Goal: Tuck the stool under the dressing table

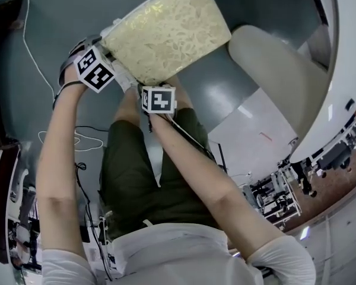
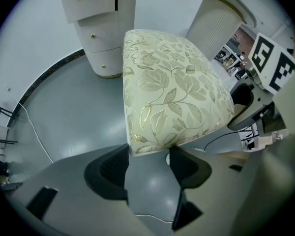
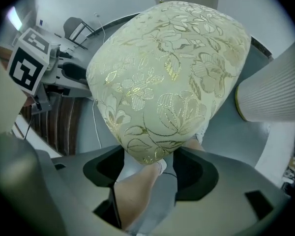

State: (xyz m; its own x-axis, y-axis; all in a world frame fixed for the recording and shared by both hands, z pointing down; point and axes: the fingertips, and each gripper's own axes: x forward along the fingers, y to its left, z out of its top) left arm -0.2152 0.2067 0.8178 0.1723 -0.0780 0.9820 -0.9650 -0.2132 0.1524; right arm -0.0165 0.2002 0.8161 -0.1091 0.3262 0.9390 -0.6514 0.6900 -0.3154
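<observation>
The stool's cream cushion [image 1: 166,31] with a gold flower pattern fills the top of the head view. My left gripper [image 2: 148,159] points steeply down, and its two dark pads press on the cushion's near corner [image 2: 152,141]. My right gripper [image 3: 151,168] is shut the same way on the other near corner [image 3: 150,149]. The white dressing table shows beyond the stool as a drawer pedestal with gold knobs [image 2: 96,28] and a fluted white column [image 2: 214,26]. The stool's legs are hidden under the cushion.
The person's leg and white-socked foot [image 3: 137,195] stand on the grey floor just under the stool's near edge. White and black cables [image 1: 86,141] lie on the floor at the left. A bench with equipment [image 1: 279,195] stands at the lower right.
</observation>
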